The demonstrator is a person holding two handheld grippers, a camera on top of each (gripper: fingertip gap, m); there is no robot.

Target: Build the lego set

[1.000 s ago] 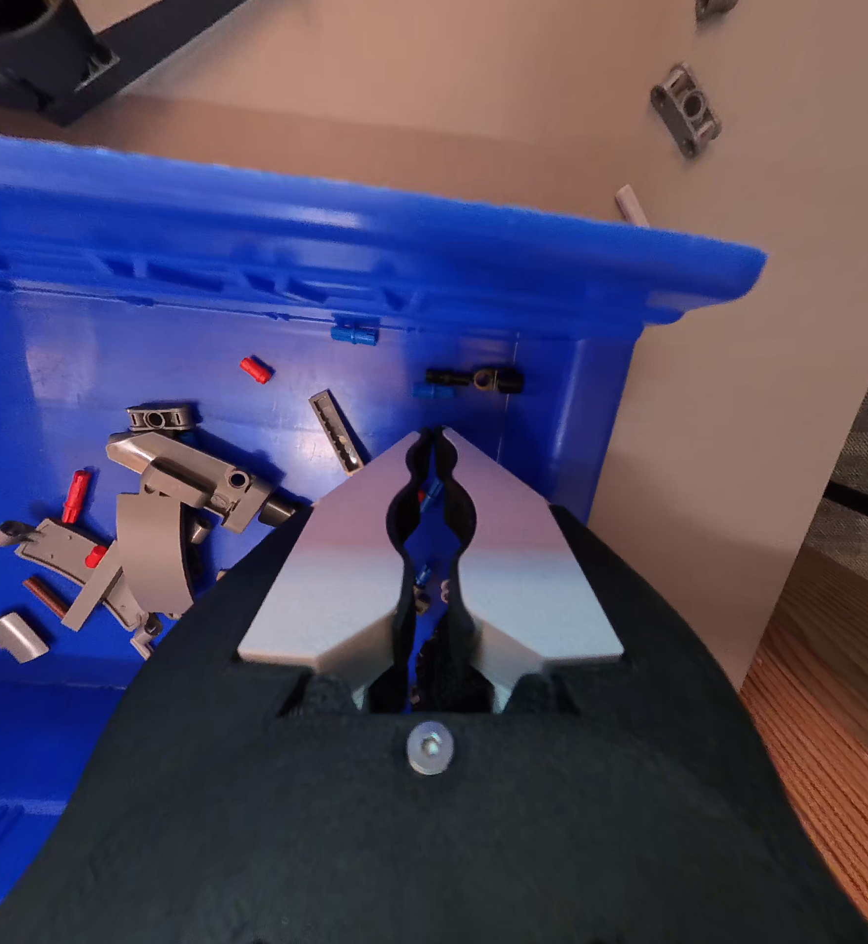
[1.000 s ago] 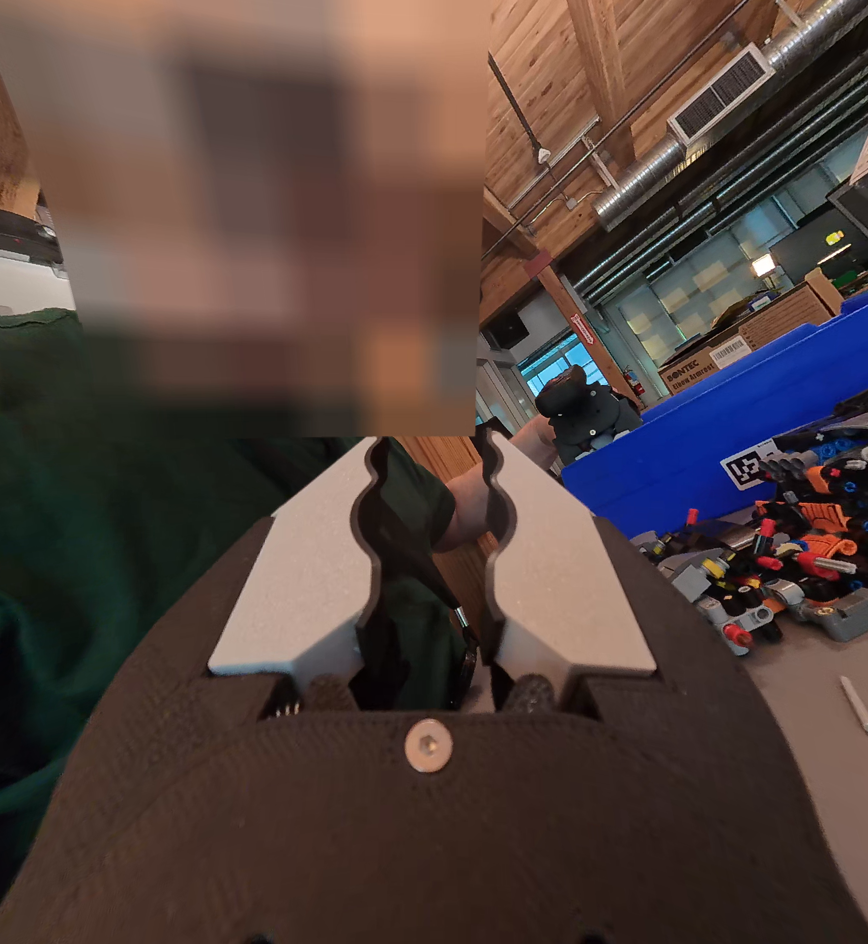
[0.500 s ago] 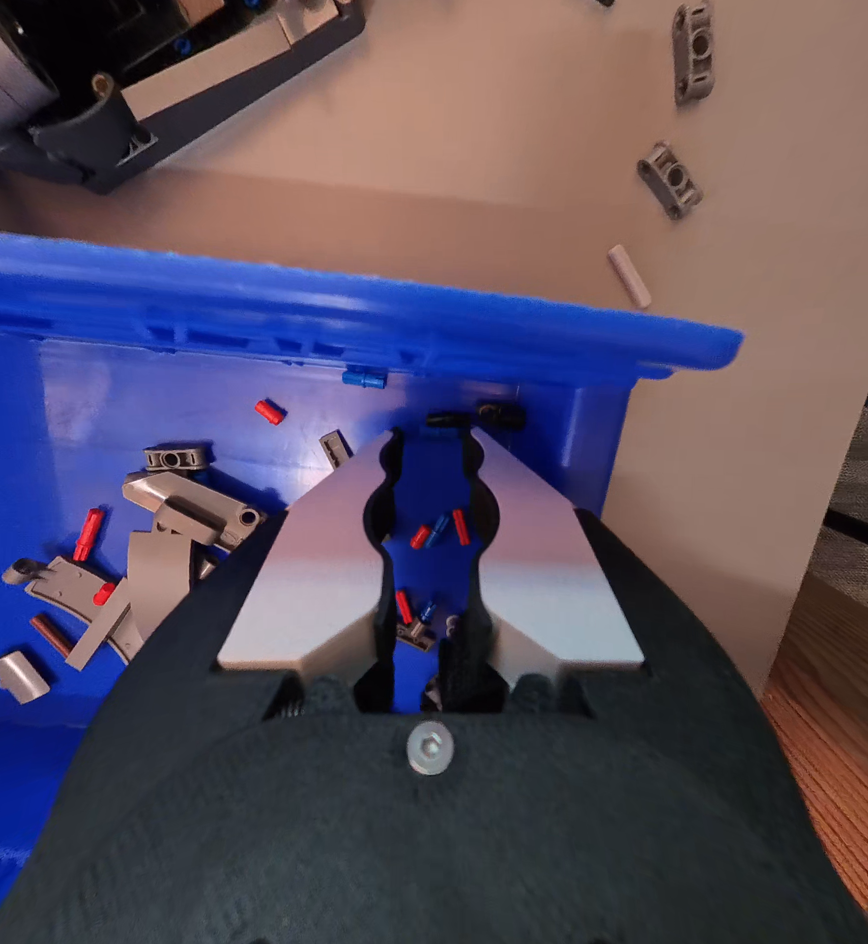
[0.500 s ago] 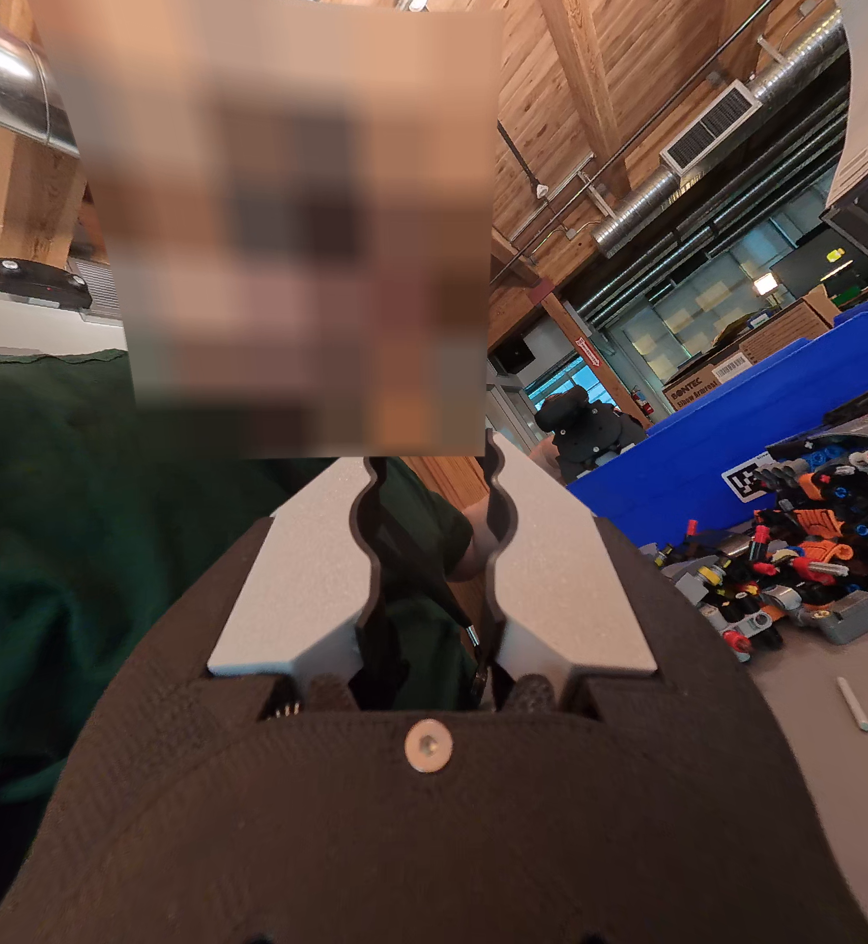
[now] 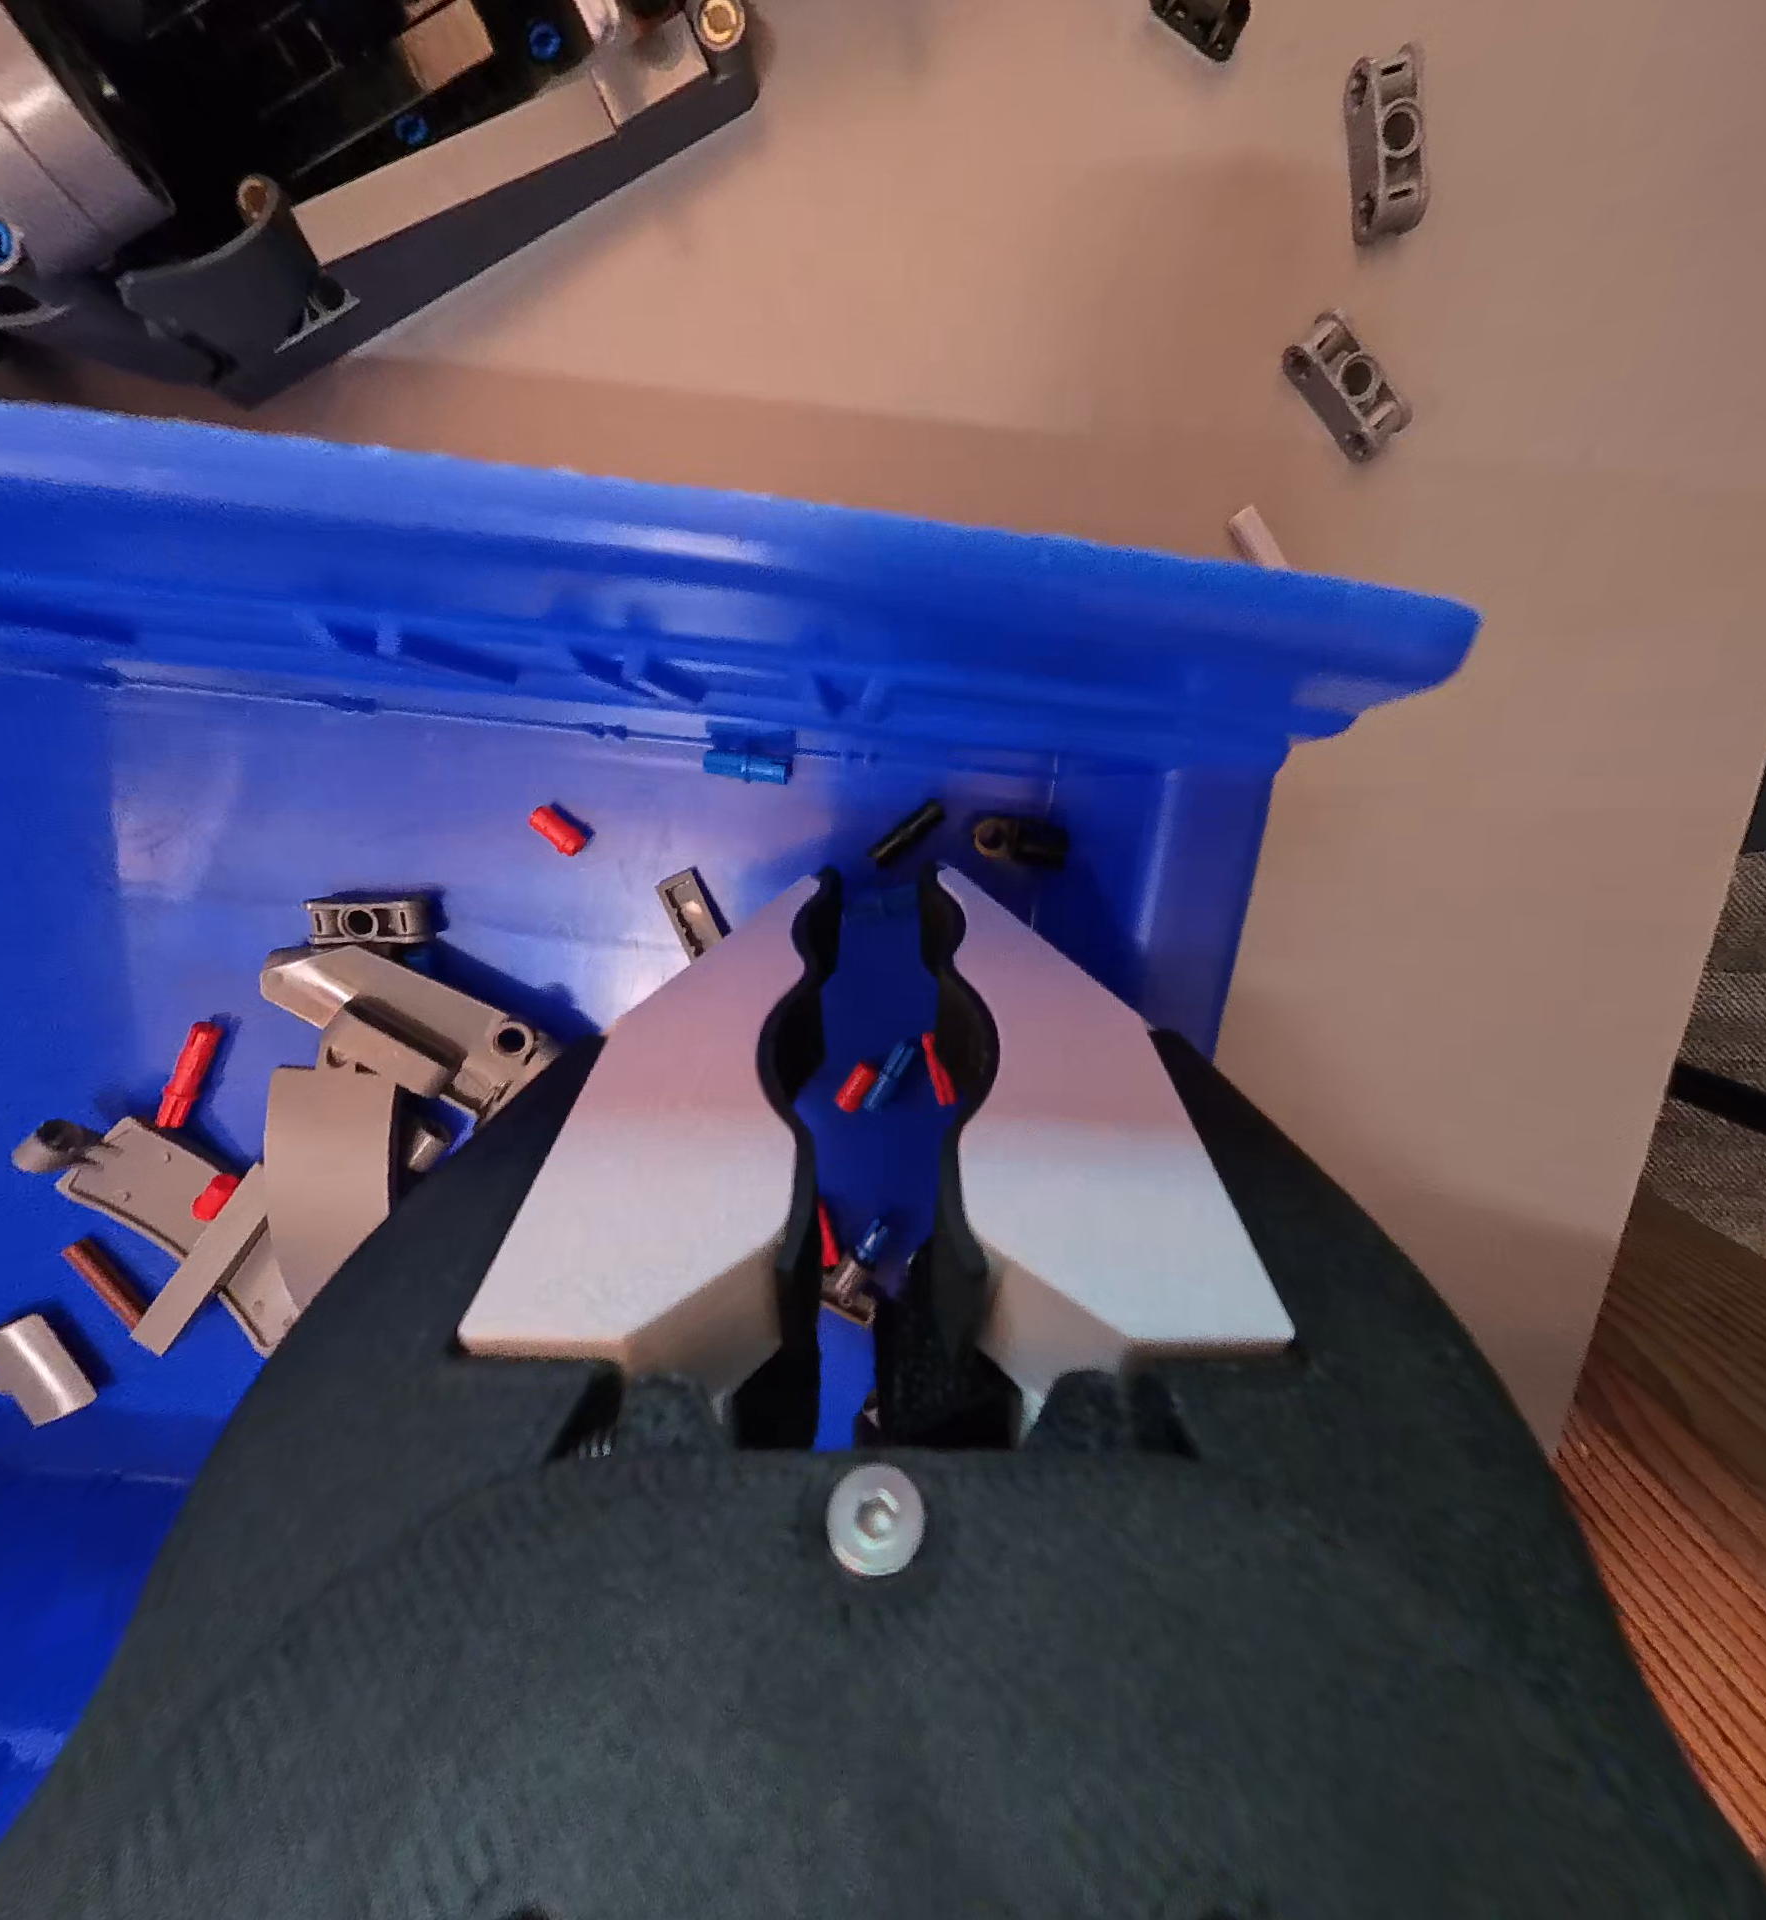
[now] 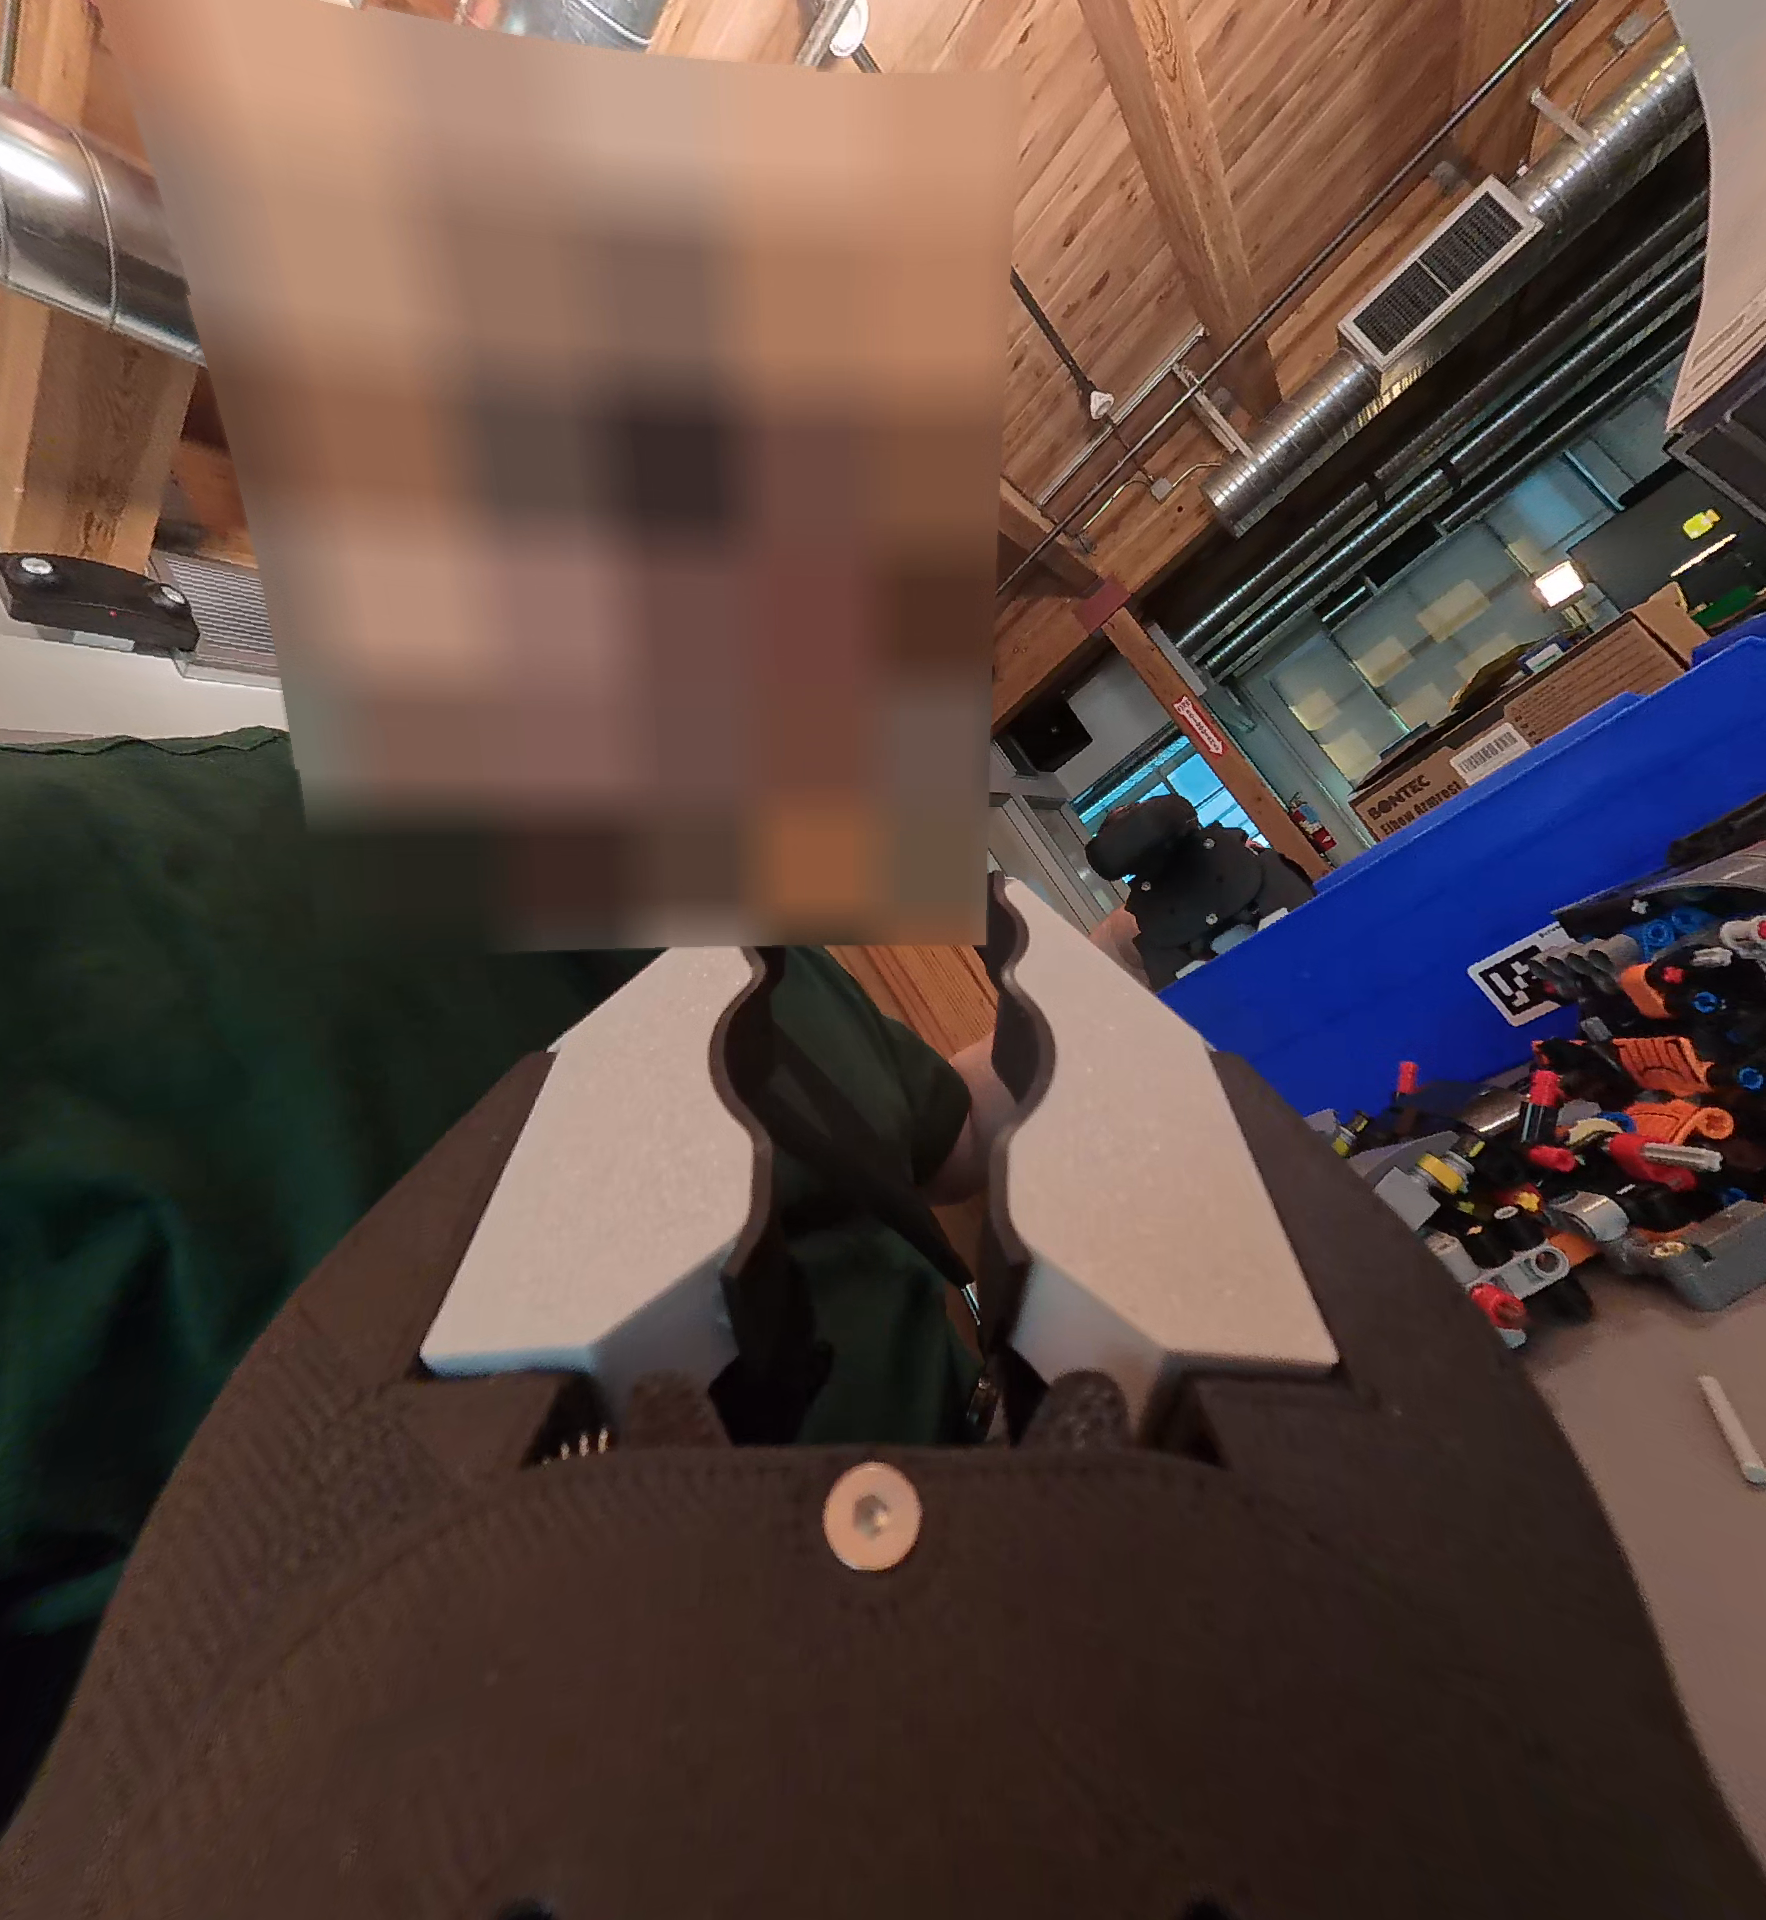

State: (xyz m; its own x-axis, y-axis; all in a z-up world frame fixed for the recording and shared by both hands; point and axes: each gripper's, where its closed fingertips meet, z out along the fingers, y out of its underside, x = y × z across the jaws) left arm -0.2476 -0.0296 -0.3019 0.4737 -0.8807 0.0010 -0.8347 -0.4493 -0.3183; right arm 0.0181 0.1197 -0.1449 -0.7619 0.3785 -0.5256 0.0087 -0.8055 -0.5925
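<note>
Blue bin (image 5: 650, 623) under left gripper (image 5: 879, 883), both grippers' jaws parted, empty.

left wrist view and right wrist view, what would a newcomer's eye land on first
In the left wrist view, the bright blue bin fills the frame, with grey, red and blue lego pieces scattered on its floor and the left gripper open above them. In the right wrist view, the open right gripper points up at a person in a green shirt, while the colourful half-built lego model sits on the table at right.
</note>
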